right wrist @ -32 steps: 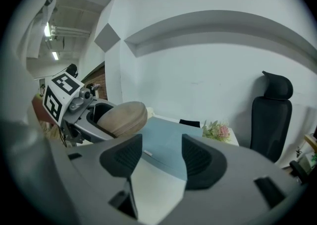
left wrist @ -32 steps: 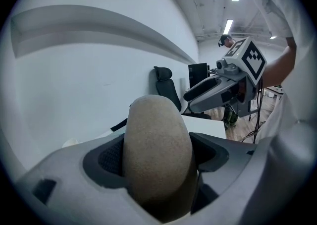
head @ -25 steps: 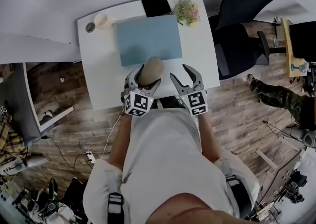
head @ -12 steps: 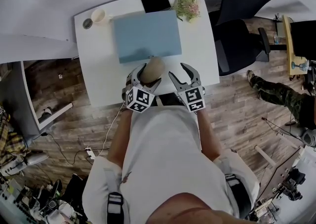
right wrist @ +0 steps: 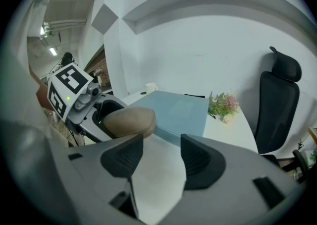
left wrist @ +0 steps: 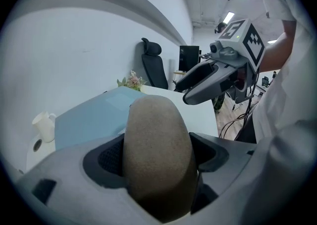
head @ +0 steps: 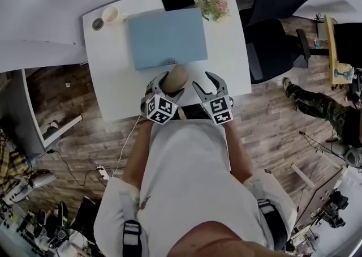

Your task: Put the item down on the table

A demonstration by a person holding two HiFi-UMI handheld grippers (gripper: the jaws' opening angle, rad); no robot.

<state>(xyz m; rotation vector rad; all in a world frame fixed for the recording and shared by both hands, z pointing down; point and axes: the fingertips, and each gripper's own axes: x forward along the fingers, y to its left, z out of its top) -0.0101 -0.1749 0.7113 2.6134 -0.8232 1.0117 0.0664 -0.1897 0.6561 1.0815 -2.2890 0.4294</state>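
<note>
Set-down: left gripper (head: pixel 169 85) holds the tan oval item (head: pixel 175 77) over the white table (head: pixel 113 80)'s near edge; right gripper (head: pixel 208 85) narrowly parted, empty. Next: lower, release.

The person wears a white short-sleeved shirt (head: pixel 186 171) crossed on either side by black webbing straps (head: pixel 132 238). The grey moulded-plastic left gripper (head: pixel 169 83) and its twin, the right gripper (head: pixel 204 80), have curved jaws lined inside with black textured pads (right wrist: pixel 121 157). Behind each pair of jaws sits a white cube with black square markers (head: pixel 160 108) and a small green light.
</note>
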